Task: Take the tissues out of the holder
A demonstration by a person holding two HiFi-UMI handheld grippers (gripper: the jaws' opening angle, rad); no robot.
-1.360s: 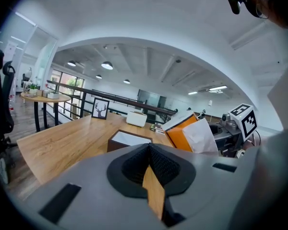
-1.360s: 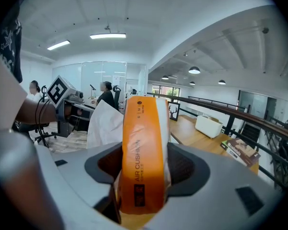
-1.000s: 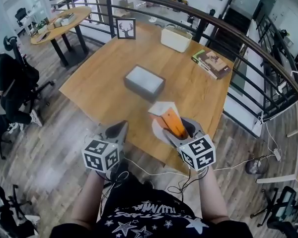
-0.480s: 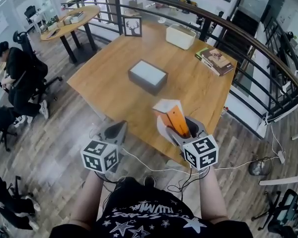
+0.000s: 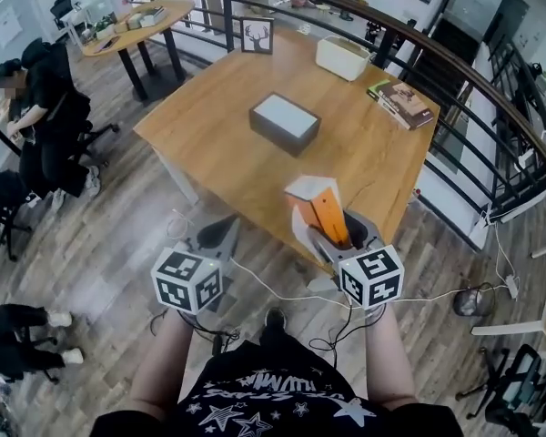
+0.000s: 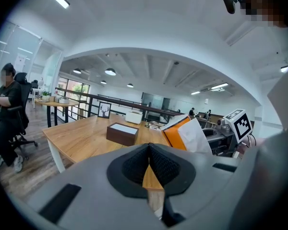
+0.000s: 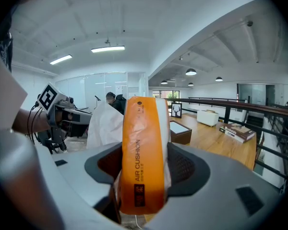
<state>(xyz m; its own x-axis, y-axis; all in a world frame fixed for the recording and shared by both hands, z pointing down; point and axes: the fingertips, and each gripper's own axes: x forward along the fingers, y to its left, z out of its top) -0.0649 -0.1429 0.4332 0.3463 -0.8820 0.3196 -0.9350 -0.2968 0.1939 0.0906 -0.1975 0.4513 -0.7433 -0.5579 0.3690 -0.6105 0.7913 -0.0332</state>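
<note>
My right gripper [image 5: 326, 233] is shut on an orange tissue pack [image 5: 322, 215] with white tissue at its top, held upright in front of the table's near edge. In the right gripper view the pack [image 7: 143, 152] fills the gap between the jaws. The tissue holder [image 5: 285, 122], a dark brown box with a white top, stands in the middle of the wooden table [image 5: 373, 167], well ahead of both grippers. My left gripper [image 5: 220, 231] is shut and empty, over the floor to the left of the pack. The left gripper view shows the holder [image 6: 122, 132] and the pack [image 6: 181, 131].
A framed deer picture [image 5: 257, 36], a white box [image 5: 344, 57] and stacked books [image 5: 403, 104] sit at the table's far side by a railing [image 5: 473, 80]. A seated person [image 5: 41, 107] is at left near a round table [image 5: 146, 18]. Cables [image 5: 282, 294] run across the floor.
The view has drifted, so the table and holder now sit a little higher and to the right. Both grippers keep their pose and the pack stays gripped.
</note>
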